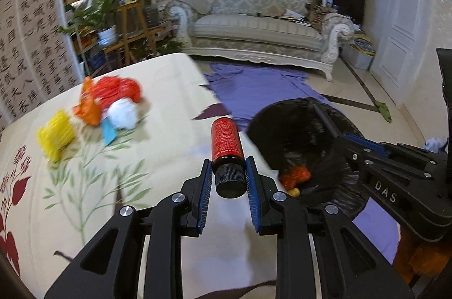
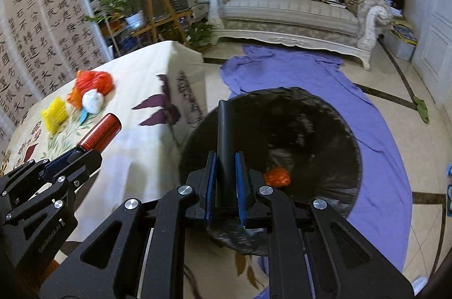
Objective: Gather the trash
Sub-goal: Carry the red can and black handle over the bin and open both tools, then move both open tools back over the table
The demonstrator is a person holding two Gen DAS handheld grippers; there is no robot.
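My left gripper [image 1: 229, 174] is shut on the black cap of a red bottle [image 1: 226, 141], held above the table near its right edge; it also shows in the right wrist view [image 2: 99, 133]. My right gripper [image 2: 226, 180] is shut on the black rim of a black trash bag [image 2: 296, 129], holding it open beside the table. Orange trash [image 2: 277, 177] lies inside the bag. On the table lie a red plastic bag [image 1: 118, 90], an orange wrapper [image 1: 89, 104], a white paper wad [image 1: 123, 114], a yellow item [image 1: 56, 136] and a blue scrap [image 1: 108, 132].
The table carries a cream floral cloth [image 1: 158, 90]. A purple sheet [image 2: 296, 70] covers the floor under the bag. A sofa [image 1: 260, 16] stands at the back, plants on wooden stands [image 1: 130, 16] at back left, a calligraphy screen [image 1: 25, 45] at left.
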